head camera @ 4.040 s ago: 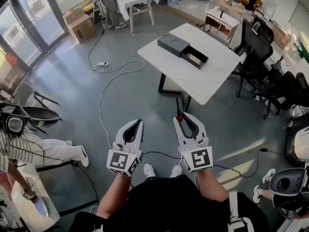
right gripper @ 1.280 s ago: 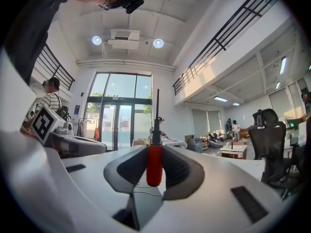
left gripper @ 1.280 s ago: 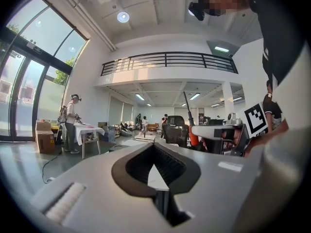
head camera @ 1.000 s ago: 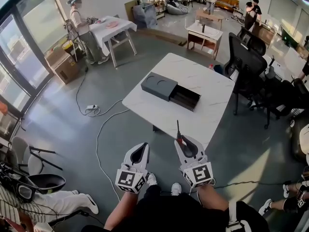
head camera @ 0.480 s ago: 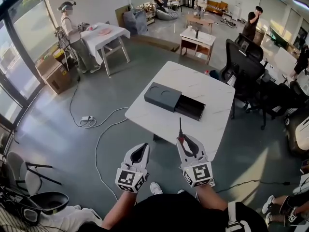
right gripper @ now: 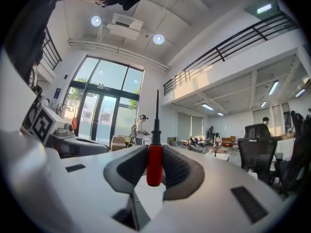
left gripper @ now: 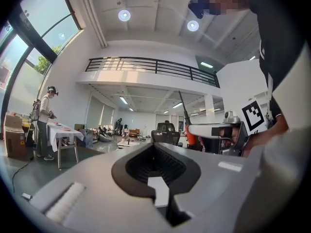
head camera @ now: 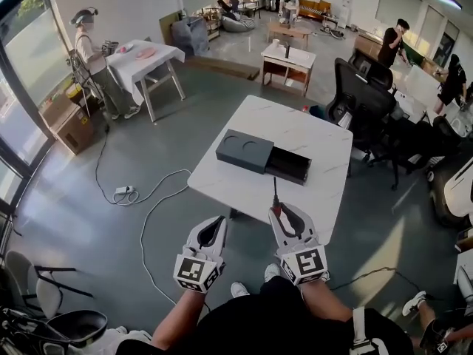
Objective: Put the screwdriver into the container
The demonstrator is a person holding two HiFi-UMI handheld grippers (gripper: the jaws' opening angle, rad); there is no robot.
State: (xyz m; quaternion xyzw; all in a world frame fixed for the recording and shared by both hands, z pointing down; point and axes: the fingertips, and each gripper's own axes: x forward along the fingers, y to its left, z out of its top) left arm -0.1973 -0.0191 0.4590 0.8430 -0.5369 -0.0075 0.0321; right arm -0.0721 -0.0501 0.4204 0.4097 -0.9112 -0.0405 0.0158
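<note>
Transport step: right gripper (head camera: 280,214) clamps the red-handled, black-shafted screwdriver (right gripper: 154,160) — shaft upright. Left gripper (head camera: 216,225) is closed and empty. Next — approach the dark grey open-drawer container (head camera: 244,151) on the white table (head camera: 314,135) ahead.

It was a big open-plan office workspace: white tables (head camera: 295,124), black office chairs (head camera: 360,87), glass frontage (right gripper: 103,114), a mezzanine railing (left gripper: 150,66).

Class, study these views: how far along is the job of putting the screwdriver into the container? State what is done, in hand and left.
Done: the screwdriver is clamped in the right gripper; the container has its drawer open on the white table. In hand: the carry; both grippers hang short of the table, the left gripper shut and empty. Left: reach the table and lay the screwdriver in the drawer.
</note>
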